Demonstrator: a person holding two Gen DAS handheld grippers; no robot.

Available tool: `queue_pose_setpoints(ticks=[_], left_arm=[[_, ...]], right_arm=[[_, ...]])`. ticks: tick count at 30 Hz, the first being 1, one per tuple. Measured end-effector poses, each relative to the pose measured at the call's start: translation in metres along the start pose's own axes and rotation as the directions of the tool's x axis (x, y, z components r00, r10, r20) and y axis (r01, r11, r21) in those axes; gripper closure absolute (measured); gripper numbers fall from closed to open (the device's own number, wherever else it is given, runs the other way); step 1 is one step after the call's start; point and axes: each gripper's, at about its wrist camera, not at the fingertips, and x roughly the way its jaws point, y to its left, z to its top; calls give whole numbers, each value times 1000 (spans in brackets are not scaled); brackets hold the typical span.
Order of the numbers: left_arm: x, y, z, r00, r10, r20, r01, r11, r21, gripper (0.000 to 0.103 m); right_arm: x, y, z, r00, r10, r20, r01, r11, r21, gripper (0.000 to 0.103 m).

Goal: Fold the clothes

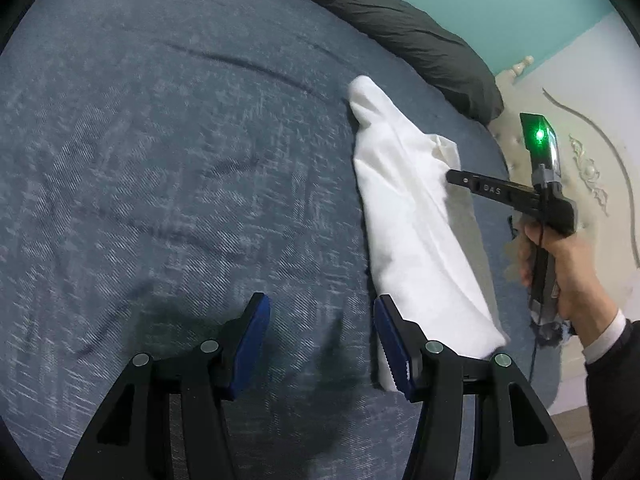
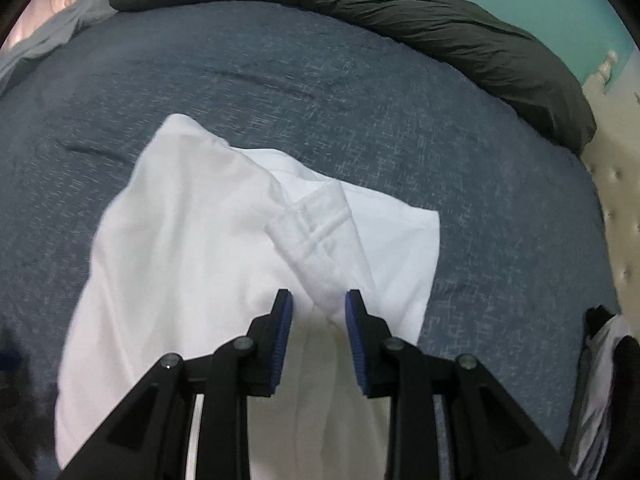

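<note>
Blue bedspread (image 1: 160,160) under white garment (image 2: 192,240); our left gripper (image 1: 320,320) spread, empty; right gripper (image 2: 319,312) parted above cloth, gripping nothing.

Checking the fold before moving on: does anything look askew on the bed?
Yes. The white garment lies crooked on the blue bedspread, its seamed hem flipped up diagonally across the top instead of lying flat.

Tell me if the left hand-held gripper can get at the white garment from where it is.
Probably yes: the left hand-held gripper is open above bare bedspread, and the white garment lies just beside its right finger with nothing between.
</note>
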Motion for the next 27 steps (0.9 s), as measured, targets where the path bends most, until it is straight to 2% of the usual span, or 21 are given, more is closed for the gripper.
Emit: queue_pose_setpoints(ticks=[3, 7, 10, 16, 20, 23, 27], left_arm=[[-2, 1, 7, 1000, 27, 13, -27, 999, 17, 44], [-1, 4, 15, 999, 43, 14, -43, 999, 30, 44], [0, 3, 18, 999, 49, 12, -49, 998, 41, 44], [4, -1, 17, 999, 52, 4, -52, 997, 61, 44], [7, -1, 16, 998, 61, -1, -60, 996, 66, 44], [9, -2, 16, 998, 64, -5, -63, 996, 70, 44], [10, -4, 15, 998, 68, -9, -67, 995, 78, 44]], right_arm=[[3, -8, 3, 1000, 5, 12, -5, 1000, 28, 79], [7, -23, 8, 999, 14, 30, -16, 997, 74, 94], [8, -30, 10, 999, 24, 40, -28, 994, 102, 97], [14, -50, 11, 999, 19, 48, -26, 985, 168, 99], [18, -69, 11, 999, -21, 30, 12, 966, 257, 99], [11, -80, 10, 999, 20, 45, -33, 946, 321, 99], [1, -77, 11, 992, 90, 83, -113, 938, 328, 98]])
